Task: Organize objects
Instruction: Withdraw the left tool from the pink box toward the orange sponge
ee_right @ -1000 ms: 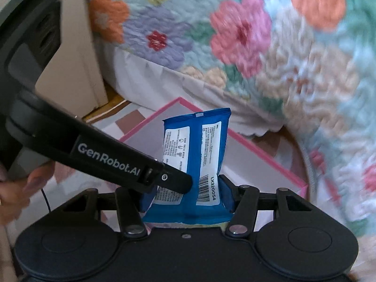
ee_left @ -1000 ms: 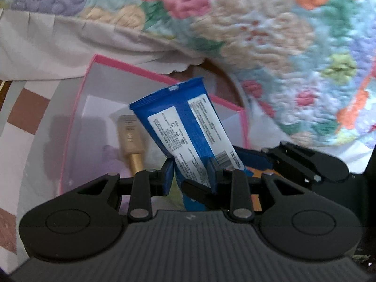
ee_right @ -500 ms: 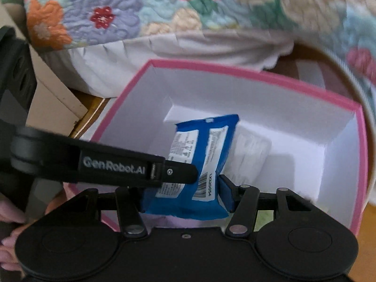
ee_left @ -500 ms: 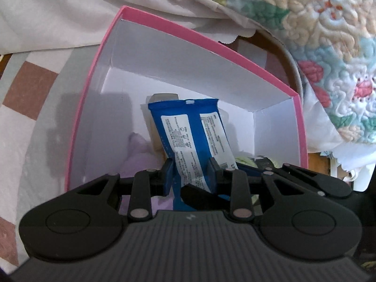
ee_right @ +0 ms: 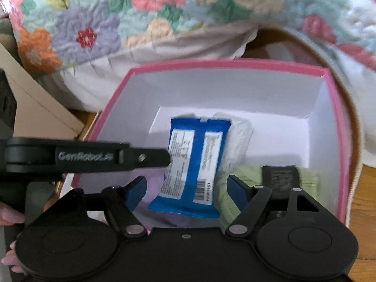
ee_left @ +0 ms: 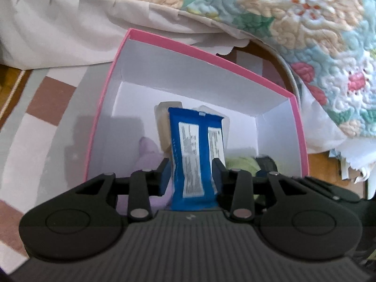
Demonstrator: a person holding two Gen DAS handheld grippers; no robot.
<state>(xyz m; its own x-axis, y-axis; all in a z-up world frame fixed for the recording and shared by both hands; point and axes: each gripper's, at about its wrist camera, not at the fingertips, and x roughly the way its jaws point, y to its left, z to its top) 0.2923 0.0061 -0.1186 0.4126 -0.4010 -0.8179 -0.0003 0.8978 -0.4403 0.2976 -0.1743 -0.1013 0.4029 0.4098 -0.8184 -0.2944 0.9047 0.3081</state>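
A blue snack packet point(ee_left: 196, 155) with white labels stands inside the pink box point(ee_left: 211, 56) with white inner walls. My left gripper point(ee_left: 190, 176) is shut on the blue packet, its pads against both sides. In the right wrist view the same packet point(ee_right: 195, 164) lies over the box's contents, and my right gripper point(ee_right: 185, 190) is open around its lower end, its pads apart from it. The left gripper's finger point(ee_right: 145, 157) reaches the packet from the left. The pink box point(ee_right: 225, 64) fills that view.
The box also holds a purple soft item point(ee_left: 148, 150), a green soft item point(ee_right: 246, 176) with a black object point(ee_right: 280, 178) on it, and a white wrapped item point(ee_right: 237, 141). A floral quilt point(ee_left: 293, 11) hangs behind. A checked mat point(ee_left: 47, 108) lies left. A cardboard box point(ee_right: 35, 108) stands left.
Both grippers lowered the blue packet into the pink box. My right gripper has opened and let go of the packet; the left gripper still holds it.
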